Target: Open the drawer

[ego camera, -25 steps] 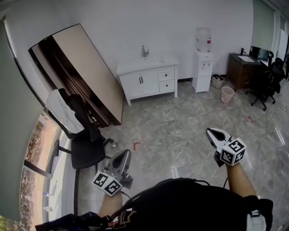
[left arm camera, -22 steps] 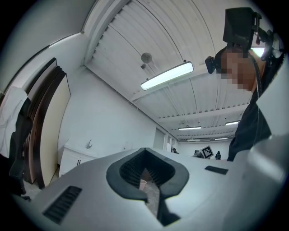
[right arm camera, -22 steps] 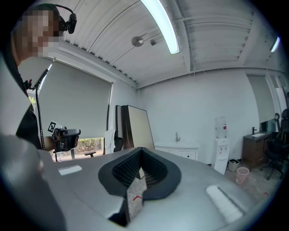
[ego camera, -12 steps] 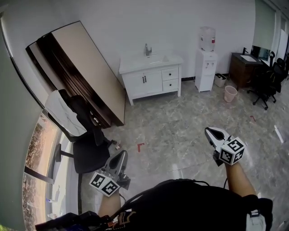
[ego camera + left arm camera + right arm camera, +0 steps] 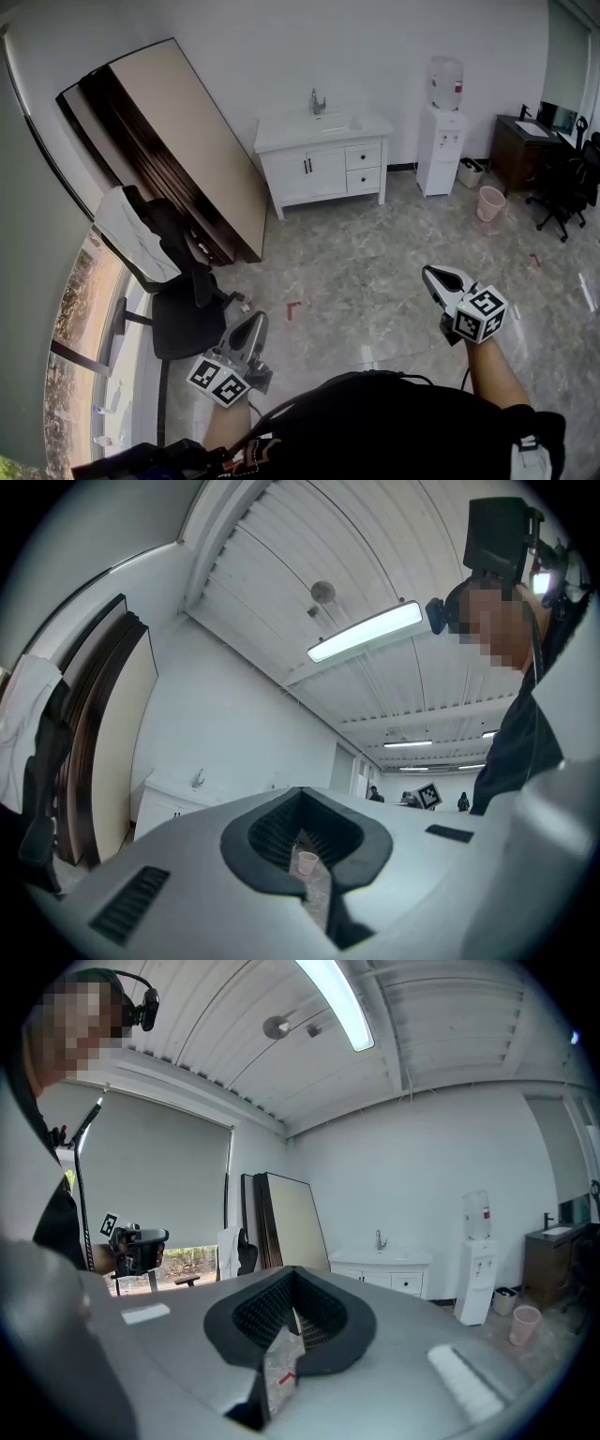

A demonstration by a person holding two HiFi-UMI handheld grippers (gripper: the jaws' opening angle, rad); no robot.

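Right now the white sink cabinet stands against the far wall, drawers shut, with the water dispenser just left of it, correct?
No. The head view shows the water dispenser right of the white sink cabinet, not left. The cabinet does stand against the far wall, its drawers shut.
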